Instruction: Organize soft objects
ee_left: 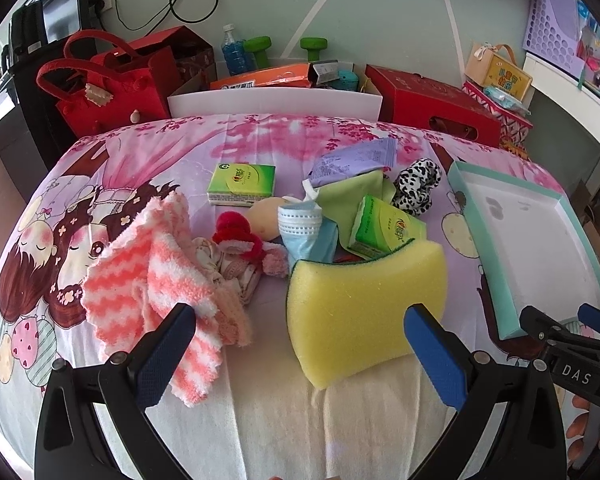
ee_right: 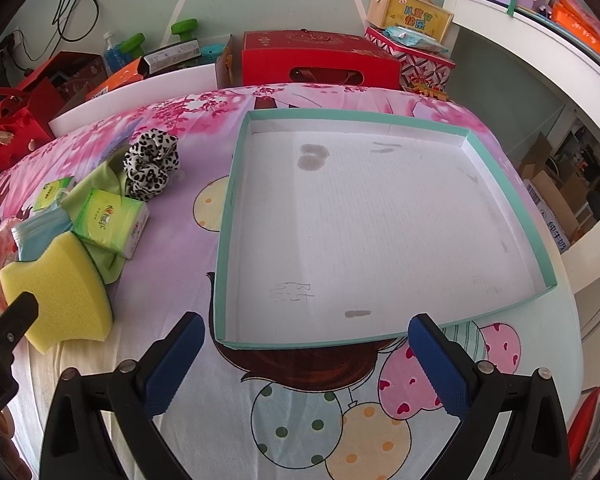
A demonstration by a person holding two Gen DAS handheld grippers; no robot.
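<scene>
Sponge (ee_left: 363, 304) is the likeliest trouble: the yellow block lies nearest the left gripper (ee_left: 300, 356), propped against a pile of a tissue pack (ee_left: 383, 226), a blue face mask (ee_left: 300, 228) and a green cloth (ee_left: 351, 192) just behind the sponge, so a careless pinch, in my judgement, could drag those loose pieces along or topple the pack. Foam also squashes and springs back, and a shallow grip at one corner might let it pop free before it reaches the tray (ee_right: 236, 184), which sits to the right of the sponge with nothing in it. The pink striped cloth (ee_left: 156, 272), left of the sponge, lies under one left finger and could snag. The left gripper is spread wide and empty, its right pad over the sponge's near corner, though actual touch I cannot confirm. The right gripper (ee_right: 305, 364) is likewise spread wide, holding nothing, poised just short of the tray's near rim, well right of the sponge.
</scene>
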